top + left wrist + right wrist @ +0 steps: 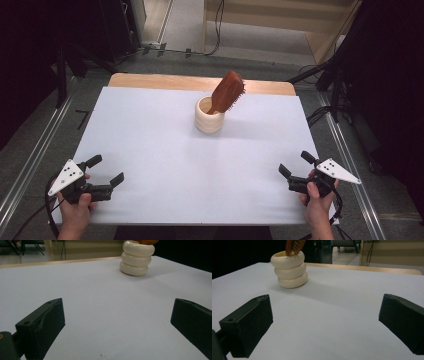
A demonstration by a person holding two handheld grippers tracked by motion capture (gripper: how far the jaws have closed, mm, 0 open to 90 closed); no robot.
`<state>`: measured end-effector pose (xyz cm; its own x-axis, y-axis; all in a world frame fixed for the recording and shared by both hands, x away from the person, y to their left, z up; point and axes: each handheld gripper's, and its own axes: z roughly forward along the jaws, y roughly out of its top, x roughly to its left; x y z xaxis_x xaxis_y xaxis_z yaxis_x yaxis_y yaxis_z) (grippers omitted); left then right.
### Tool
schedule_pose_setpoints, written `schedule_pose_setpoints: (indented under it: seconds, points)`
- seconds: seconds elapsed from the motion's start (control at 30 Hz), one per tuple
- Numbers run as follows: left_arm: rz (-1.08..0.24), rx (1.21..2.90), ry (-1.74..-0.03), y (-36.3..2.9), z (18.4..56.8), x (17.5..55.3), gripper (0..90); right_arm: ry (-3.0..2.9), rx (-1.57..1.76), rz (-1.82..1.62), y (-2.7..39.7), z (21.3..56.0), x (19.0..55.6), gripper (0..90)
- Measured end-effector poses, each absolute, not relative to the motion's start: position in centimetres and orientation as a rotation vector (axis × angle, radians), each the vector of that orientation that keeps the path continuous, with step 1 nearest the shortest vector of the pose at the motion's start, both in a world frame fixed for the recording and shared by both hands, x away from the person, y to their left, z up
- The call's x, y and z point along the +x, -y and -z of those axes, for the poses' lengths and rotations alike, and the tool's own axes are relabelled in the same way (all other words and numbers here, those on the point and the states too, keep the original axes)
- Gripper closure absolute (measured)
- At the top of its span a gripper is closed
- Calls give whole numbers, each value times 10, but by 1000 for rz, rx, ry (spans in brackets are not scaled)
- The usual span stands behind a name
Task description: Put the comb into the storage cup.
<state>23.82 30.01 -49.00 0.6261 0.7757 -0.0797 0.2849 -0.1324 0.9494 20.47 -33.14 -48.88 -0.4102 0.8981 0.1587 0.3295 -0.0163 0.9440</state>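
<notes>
Here, your left gripper point(107, 170) rests at the near left corner of the table point(150, 150), jaws spread wide, nothing between them; mid-table toward the far edge stands the cream ribbed cup point(209, 116), with the wooden hairbrush point(227, 92) upright in it, handle down, head leaning right; your right gripper point(295, 165) sits at the near right corner, likewise released and empty; both well apart from the cup; this looks like the approach step; next move calls for reaching forward and closing on the brush head above the rim.
</notes>
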Motion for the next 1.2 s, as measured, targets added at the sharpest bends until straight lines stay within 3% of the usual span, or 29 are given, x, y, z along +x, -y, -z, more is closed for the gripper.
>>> schedule_pose_setpoints:
  seconds: [1.2]
  points:
    - [-540, 1691, -892, -302, 490, 238, 0, -1775, 1260, -1358, 366, 508, 173, 0]
